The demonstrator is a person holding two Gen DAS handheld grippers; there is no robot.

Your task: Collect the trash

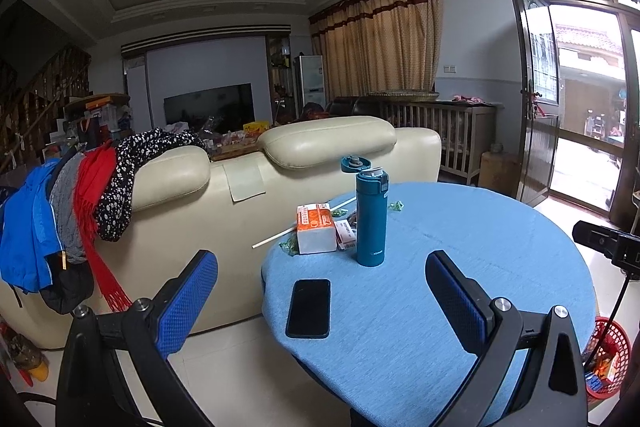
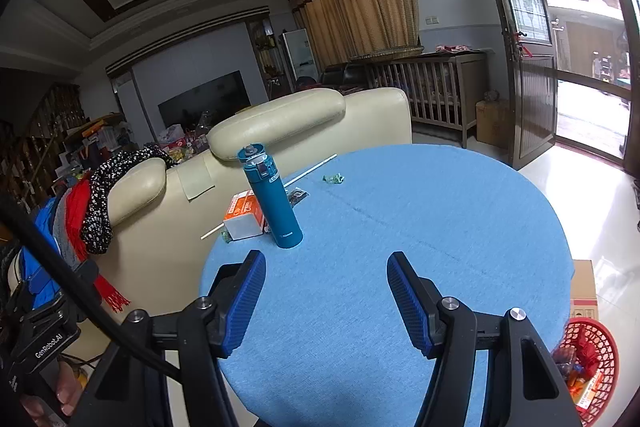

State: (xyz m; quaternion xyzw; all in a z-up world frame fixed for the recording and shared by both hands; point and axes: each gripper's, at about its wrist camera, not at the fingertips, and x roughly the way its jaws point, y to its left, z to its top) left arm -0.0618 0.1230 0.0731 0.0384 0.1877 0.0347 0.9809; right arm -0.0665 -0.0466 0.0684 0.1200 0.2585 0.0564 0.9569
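Observation:
A round table with a blue cloth (image 1: pixel 460 287) (image 2: pixel 400 227) holds litter at its far left: an orange and white carton (image 1: pixel 315 228) (image 2: pixel 245 215), a white stick (image 1: pixel 304 223) (image 2: pixel 310 169), green wrappers (image 1: pixel 397 205) (image 2: pixel 333 179) and a dark wrapper (image 2: pixel 298 195). A red mesh basket (image 1: pixel 606 359) (image 2: pixel 586 367) with trash in it stands on the floor at the right. My left gripper (image 1: pixel 322 279) is open and empty above the near left edge. My right gripper (image 2: pixel 326 275) is open and empty above the near table.
A teal flask (image 1: pixel 371 219) (image 2: pixel 274 205) with its lid flipped open stands by the carton. A black phone (image 1: pixel 309 308) lies near the left edge. A cream sofa (image 1: pixel 240 211) draped with clothes stands behind the table. A cardboard box (image 2: pixel 584 287) sits by the basket.

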